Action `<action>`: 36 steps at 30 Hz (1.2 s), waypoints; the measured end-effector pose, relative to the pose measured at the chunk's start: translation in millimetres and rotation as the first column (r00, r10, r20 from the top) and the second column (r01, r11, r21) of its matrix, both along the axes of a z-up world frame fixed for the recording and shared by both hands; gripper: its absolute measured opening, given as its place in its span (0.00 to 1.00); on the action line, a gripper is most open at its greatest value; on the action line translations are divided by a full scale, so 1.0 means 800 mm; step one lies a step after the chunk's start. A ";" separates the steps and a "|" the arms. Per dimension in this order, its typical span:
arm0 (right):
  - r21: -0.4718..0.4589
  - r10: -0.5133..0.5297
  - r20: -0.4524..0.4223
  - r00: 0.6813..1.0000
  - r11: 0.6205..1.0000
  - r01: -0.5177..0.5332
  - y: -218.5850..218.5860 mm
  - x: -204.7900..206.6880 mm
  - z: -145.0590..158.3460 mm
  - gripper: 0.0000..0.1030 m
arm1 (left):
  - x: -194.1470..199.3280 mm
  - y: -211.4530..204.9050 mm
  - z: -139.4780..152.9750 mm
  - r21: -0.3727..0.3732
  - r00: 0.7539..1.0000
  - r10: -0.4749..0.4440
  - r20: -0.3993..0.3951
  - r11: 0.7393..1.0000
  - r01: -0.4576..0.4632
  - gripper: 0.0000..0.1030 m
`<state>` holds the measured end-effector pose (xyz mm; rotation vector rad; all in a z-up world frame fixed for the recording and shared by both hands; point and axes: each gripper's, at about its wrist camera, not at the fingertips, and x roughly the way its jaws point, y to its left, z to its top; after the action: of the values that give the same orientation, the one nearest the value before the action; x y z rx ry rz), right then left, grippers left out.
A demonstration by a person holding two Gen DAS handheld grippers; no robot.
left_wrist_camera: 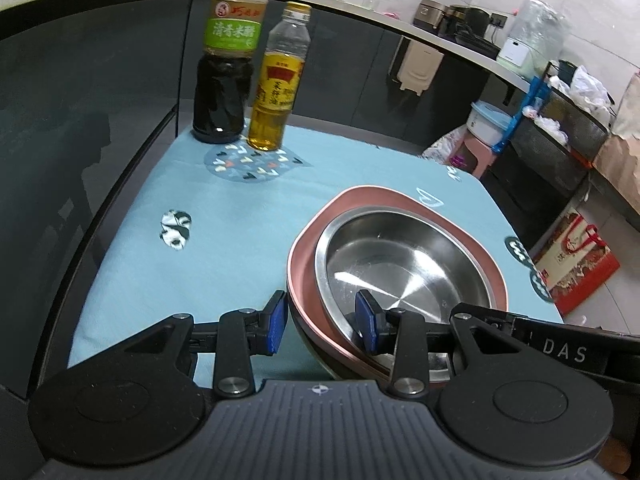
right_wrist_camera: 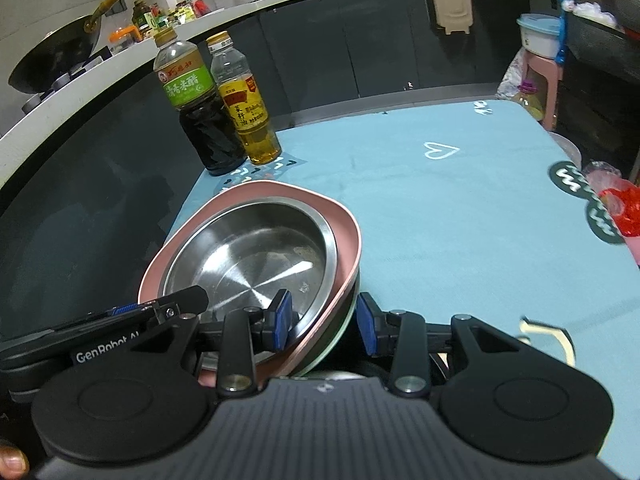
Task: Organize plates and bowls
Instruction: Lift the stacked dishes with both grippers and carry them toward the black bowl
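Observation:
A steel bowl [left_wrist_camera: 400, 264] [right_wrist_camera: 248, 256] sits nested in a pink rounded-square dish [left_wrist_camera: 400, 196] [right_wrist_camera: 280, 192], with a pale green rim [right_wrist_camera: 334, 340] showing under them. My left gripper [left_wrist_camera: 322, 322] is shut on the stack's left rim, one blue pad inside the steel bowl and one outside the pink dish. My right gripper [right_wrist_camera: 324, 324] is shut on the opposite rim in the same way. The stack hangs between both grippers, above the near part of the blue tablecloth [left_wrist_camera: 200, 240] [right_wrist_camera: 440, 220]. Each view shows the other gripper's body at its edge.
A dark vinegar bottle [left_wrist_camera: 226, 80] [right_wrist_camera: 200, 120] and a yellow oil bottle [left_wrist_camera: 280, 92] [right_wrist_camera: 248, 112] stand at the table's far left corner. A red plastic bag [right_wrist_camera: 620, 208] lies at the right edge. Dark cabinets and a counter with a wok [right_wrist_camera: 52, 56] stand behind.

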<state>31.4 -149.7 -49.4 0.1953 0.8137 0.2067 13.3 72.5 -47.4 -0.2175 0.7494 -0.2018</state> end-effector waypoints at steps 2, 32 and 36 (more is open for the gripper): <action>-0.004 -0.007 -0.001 1.000 1.000 0.007 -0.004 -0.009 0.000 0.33 | -0.009 -0.004 -0.002 0.001 1.000 -0.008 -0.007 1.000 0.008 0.34; -0.028 -0.066 -0.016 0.998 0.997 0.065 -0.035 -0.094 -0.020 0.33 | -0.075 -0.037 -0.015 0.024 0.996 -0.081 -0.029 0.996 0.082 0.34; -0.015 -0.060 -0.012 0.998 0.998 0.059 -0.036 -0.095 -0.022 0.34 | -0.075 -0.041 -0.021 0.035 0.995 -0.087 -0.046 0.995 0.089 0.33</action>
<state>-44.6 -178.7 -67.0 0.2071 0.8205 0.1436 -47.1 40.0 -63.8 -0.1538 0.8067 -0.2673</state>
